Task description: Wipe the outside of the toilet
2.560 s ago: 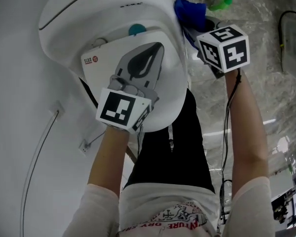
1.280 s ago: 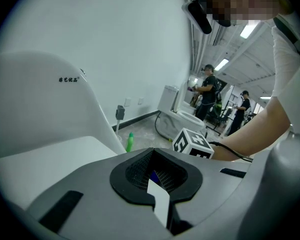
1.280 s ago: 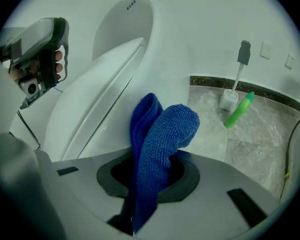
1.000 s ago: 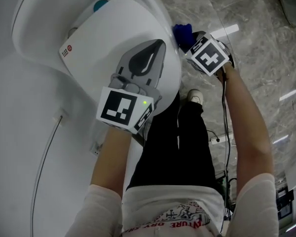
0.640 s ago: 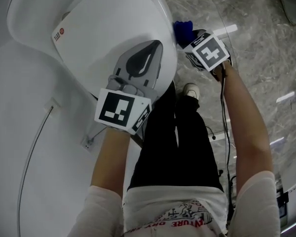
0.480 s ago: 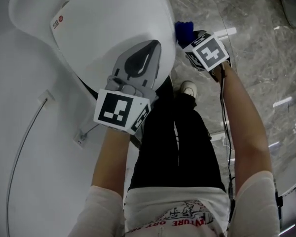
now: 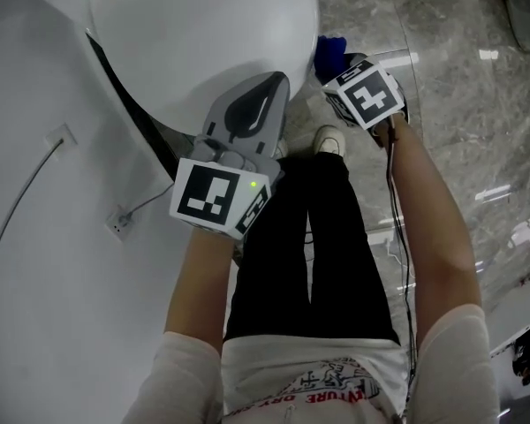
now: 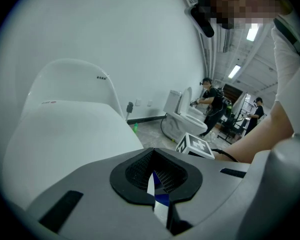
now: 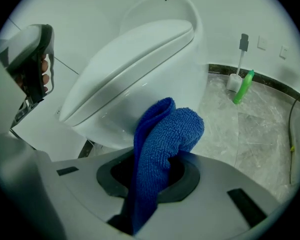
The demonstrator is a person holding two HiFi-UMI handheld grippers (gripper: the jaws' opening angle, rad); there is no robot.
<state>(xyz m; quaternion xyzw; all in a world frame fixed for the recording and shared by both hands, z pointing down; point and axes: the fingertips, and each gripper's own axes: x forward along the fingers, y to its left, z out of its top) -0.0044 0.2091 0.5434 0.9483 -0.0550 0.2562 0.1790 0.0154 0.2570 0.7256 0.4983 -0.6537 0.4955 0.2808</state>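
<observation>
Plainly, two grippers are in play, with one blue cloth (image 9: 162, 134) and one toilet (image 7: 203, 42) close by. A second toilet (image 8: 182, 121) stands far off across the room in the left gripper view, with people near it. One green bottle (image 9: 242, 86) stands on the marble floor (image 7: 477, 78) beyond the near toilet, against the wall.

Both bare forearms reach forward and down from the person's body, white sleeves at the elbows. The left gripper (image 7: 274, 87) is held at the toilet's front edge, its tip overlapping the white bowl in the head view. Its jaws are pressed together, with only a thin slit between them and nothing gripped. The right gripper (image 9: 149, 181) is held at the toilet's right side, lower down beside the bowl. It is clamped on the cloth, which bulges up out of the jaws in a folded lump.

The cloth sits close against the bowl's curved outside, under the closed lid (whether it touches the porcelain cannot be told).
</observation>
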